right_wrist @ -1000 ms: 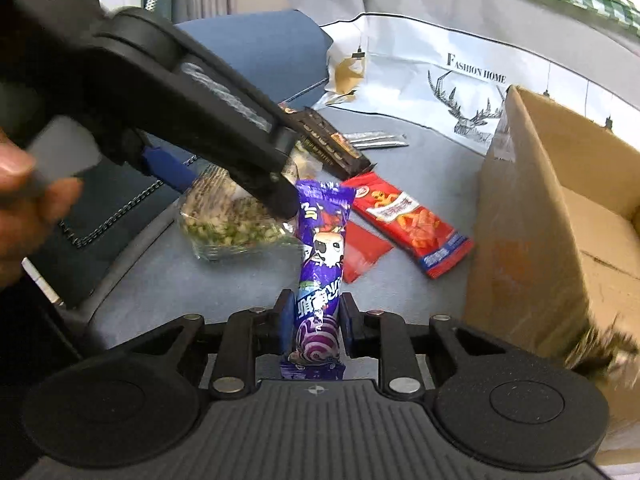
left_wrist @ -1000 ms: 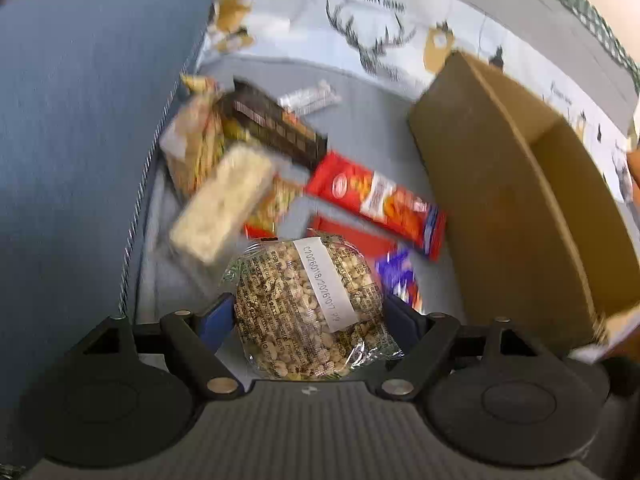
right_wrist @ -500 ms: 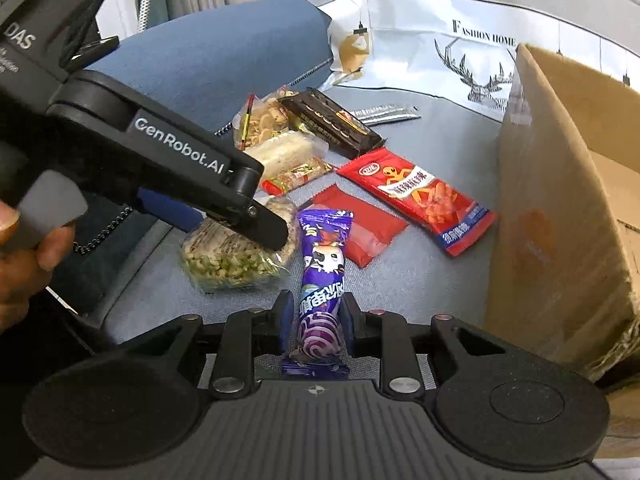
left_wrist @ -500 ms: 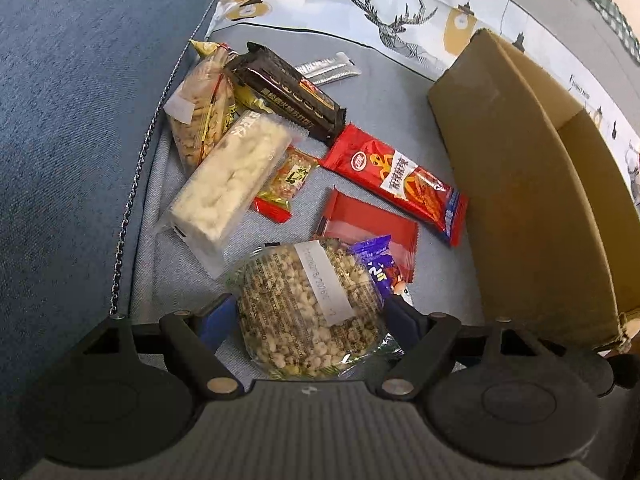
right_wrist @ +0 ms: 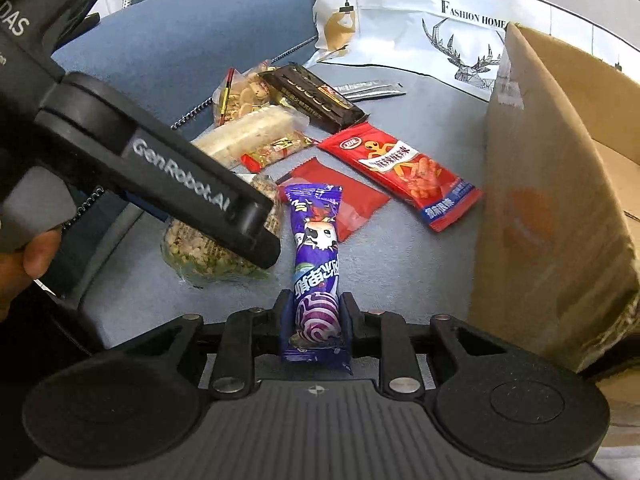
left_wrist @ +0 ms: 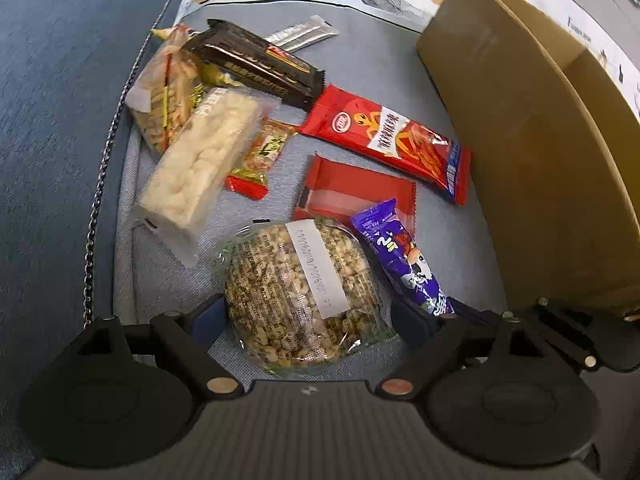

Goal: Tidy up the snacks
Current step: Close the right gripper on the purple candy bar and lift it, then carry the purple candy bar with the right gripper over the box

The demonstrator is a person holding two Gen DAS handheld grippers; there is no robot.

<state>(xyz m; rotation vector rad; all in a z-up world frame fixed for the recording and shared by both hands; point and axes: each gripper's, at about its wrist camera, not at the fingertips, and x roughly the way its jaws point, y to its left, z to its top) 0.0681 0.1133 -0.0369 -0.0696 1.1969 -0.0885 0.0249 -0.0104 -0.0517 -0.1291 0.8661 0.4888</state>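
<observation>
1. Landmark: a cardboard box [left_wrist: 532, 152] stands open on a grey-blue cushion [left_wrist: 168, 276]; all positions below are given relative to it.
2. Left gripper [left_wrist: 310, 312]: its fingers stand wide apart on either side of a clear bag of puffed grains [left_wrist: 300, 292] bearing a white label. The blue pads lie near the bag's sides, but contact cannot be confirmed; the bag rests on the cushion, well to the left of the box.
3. Right gripper [right_wrist: 316, 320]: clenched on the lower end of a purple candy packet [right_wrist: 316, 264], which extends forward from the jaws, between the grain bag and the box.
4. A red-and-blue snack packet [left_wrist: 392, 144] lies just beside the box's near wall, on the cushion.
5. A plain red sachet [left_wrist: 352, 192] lies between that packet and the grain bag, its corner under the purple packet's tip.
6. Farther left of the box, a cluster: a pale puffed-rice bar [left_wrist: 196, 176], a small red-and-gold sweet [left_wrist: 260, 156], a dark brown wrapped bar [left_wrist: 256, 64] and a clear bag of pale biscuits [left_wrist: 164, 96], overlapping one another.
7. A silver sachet [left_wrist: 304, 34] lies behind the dark bar.
8. A white cloth with a deer print [right_wrist: 460, 36] lies behind the box and the cluster.
</observation>
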